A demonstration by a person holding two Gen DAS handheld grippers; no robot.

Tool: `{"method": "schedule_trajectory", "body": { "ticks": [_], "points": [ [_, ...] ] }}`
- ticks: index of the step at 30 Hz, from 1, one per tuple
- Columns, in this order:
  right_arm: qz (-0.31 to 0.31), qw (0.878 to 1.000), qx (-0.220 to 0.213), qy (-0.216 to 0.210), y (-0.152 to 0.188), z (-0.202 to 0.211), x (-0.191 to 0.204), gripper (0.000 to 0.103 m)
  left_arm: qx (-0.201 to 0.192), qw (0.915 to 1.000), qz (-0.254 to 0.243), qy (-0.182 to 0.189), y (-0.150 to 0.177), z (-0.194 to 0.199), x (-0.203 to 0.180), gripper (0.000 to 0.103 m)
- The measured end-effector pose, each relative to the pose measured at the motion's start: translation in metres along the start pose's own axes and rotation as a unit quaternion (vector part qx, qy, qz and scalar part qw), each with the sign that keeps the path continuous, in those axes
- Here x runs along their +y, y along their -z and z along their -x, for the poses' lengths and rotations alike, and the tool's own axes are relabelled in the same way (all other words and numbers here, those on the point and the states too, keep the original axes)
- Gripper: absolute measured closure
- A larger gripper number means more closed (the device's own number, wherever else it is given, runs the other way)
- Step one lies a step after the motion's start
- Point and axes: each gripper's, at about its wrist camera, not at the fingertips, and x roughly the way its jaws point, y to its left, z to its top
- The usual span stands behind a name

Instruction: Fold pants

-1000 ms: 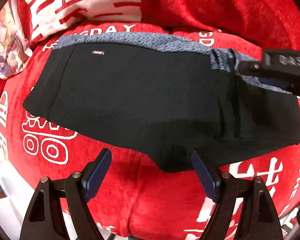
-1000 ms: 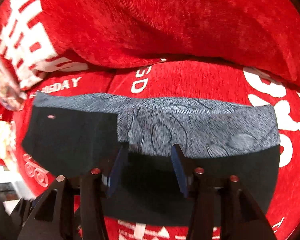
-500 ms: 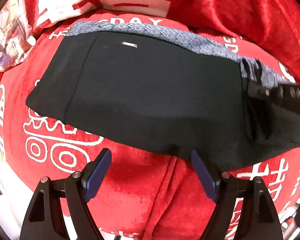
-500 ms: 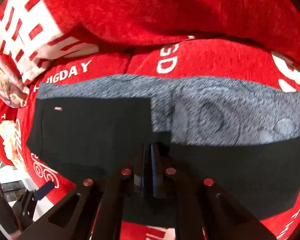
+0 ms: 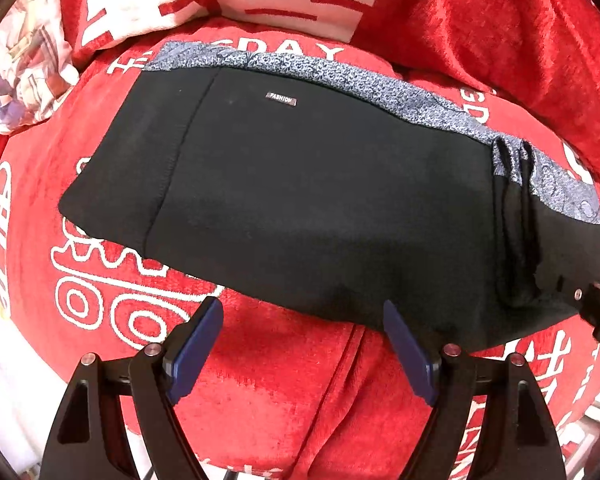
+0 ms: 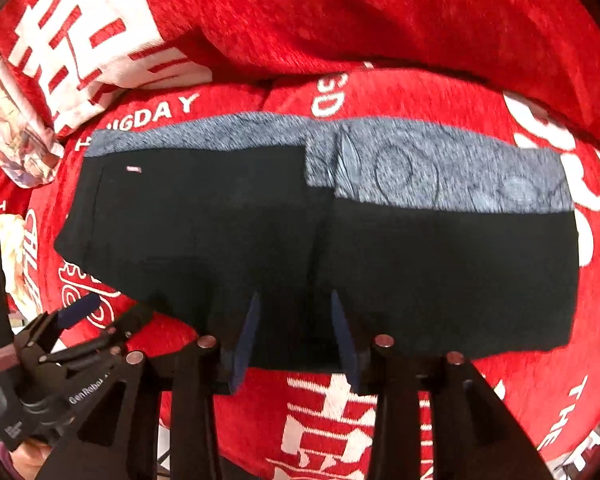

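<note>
The black pants with a grey patterned waistband lie folded flat on the red plush blanket. The left gripper hangs apart, empty, at their near edge; the right gripper is opening over the fold, pinching nothing, probably letting go.

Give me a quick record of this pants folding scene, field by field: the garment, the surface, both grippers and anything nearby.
garment: black pants with a grey patterned band, lying flat, already folded over
label: small tag reading FASHION
surface: red blanket with white lettering
left gripper: open, empty, above the near edge of the pants
right gripper: jaws opening, over black fabric, nothing gripped
nearby: printed cushion at far left
</note>
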Motion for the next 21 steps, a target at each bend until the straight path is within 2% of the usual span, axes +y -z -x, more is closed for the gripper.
{"method": "schedule_trajectory", "body": {
  "ticks": [3, 4, 5, 9, 15, 21],
  "points": [
    [-0.007, 1.000, 0.008, 0.001, 0.006, -0.003, 0.000, 0.060, 0.000, 1.0000, -0.001, -0.004, 0.001, -0.001, 0.001, 0.019],
    [-0.006, 1.000, 0.008, 0.001, 0.007, -0.003, 0.001, 0.056, 0.000, 1.0000, -0.001, -0.005, 0.001, -0.002, 0.001, 0.016],
    [-0.005, 1.000, 0.009, 0.000, 0.008, -0.003, 0.003, 0.052, 0.000, 1.0000, 0.000, -0.006, 0.001, -0.002, 0.002, 0.000],
    [0.003, 1.000, 0.012, 0.001, 0.010, -0.004, 0.010, 0.046, -0.007, 0.9999, 0.006, -0.006, 0.001, -0.001, 0.007, 0.000],
    [0.018, 1.000, 0.013, 0.003, 0.015, -0.002, 0.022, 0.022, 0.004, 0.9999, 0.014, -0.007, -0.001, -0.006, 0.015, 0.000],
    [0.058, 0.998, 0.009, 0.025, 0.021, -0.004, 0.040, 0.016, 0.008, 0.9995, 0.030, -0.001, -0.002, -0.011, 0.029, 0.000]
  ]
}}
